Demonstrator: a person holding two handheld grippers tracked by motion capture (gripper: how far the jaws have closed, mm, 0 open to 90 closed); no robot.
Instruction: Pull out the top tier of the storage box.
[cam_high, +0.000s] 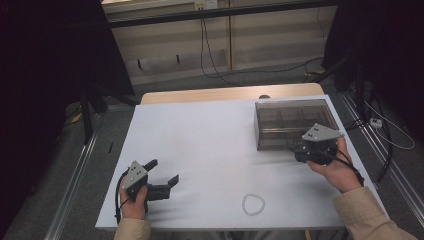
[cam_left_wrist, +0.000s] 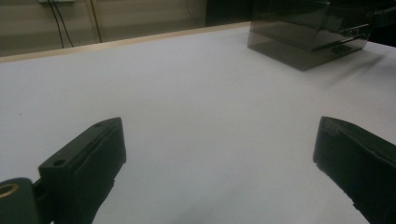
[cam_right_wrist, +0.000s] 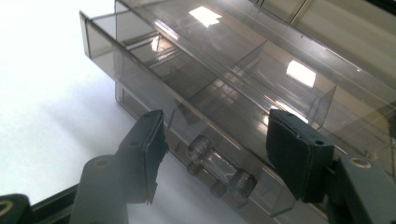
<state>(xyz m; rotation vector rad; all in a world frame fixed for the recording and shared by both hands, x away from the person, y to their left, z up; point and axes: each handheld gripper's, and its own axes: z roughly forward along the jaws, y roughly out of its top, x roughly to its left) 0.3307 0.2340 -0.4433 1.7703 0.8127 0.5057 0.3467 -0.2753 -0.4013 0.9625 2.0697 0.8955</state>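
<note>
Right gripper (cam_right_wrist: 212, 154) at lower centre, jaws spread wide astride the clear drawer handle (cam_right_wrist: 217, 165) of the smoky box (cam_high: 292, 122), handle lengthwise between them; left gripper (cam_high: 161, 175) open, idle, lower left.

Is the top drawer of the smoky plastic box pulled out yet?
Partly out: the top drawer juts past the box front, its handle between the right gripper open jaws.

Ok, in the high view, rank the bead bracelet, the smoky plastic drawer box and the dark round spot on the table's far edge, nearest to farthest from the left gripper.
From the left gripper:
1. Bead bracelet, to its right near the front edge.
2. Drawer box, across on the right side.
3. Dark round spot, on the far wooden edge behind the box.
</note>
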